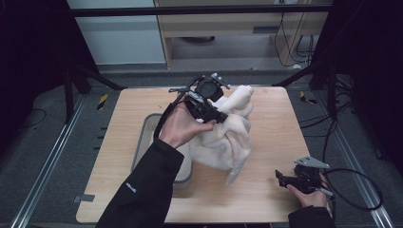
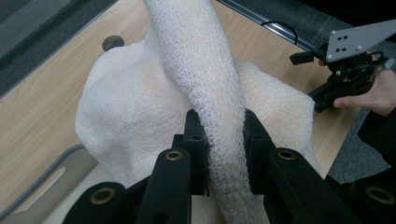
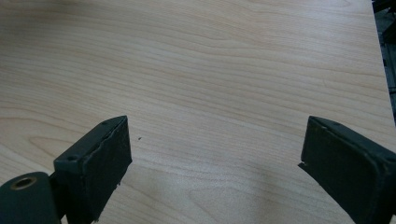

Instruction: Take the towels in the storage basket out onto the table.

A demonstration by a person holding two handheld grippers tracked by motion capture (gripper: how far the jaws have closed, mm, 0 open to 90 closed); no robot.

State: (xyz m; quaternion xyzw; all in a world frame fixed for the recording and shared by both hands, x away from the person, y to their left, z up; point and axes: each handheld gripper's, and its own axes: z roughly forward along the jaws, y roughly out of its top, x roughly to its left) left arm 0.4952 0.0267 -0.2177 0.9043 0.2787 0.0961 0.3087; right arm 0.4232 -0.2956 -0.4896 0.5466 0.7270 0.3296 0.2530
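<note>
Towel (image 1: 227, 135) clamped in left claw (image 1: 219, 116), above grey tray (image 1: 142, 137); right claw (image 1: 280, 179) spread wide.

The towel (image 2: 205, 79) is showing looped, rough cream terry cloth; the table (image 3: 210, 70) is showing smooth, matt pale wood grain.

grey carpet floor (image 1: 43, 137), wooden cabinet (image 1: 228, 23)

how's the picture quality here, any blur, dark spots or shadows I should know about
High view: dim, dark at both sides, and the hanging white towel is slightly soft. Left gripper view: the towel between the left gripper jaws is sharp enough to show its loops. Right gripper view: evenly lit wooden table, a soft shadow between the open right gripper jaws, no glare.
</note>
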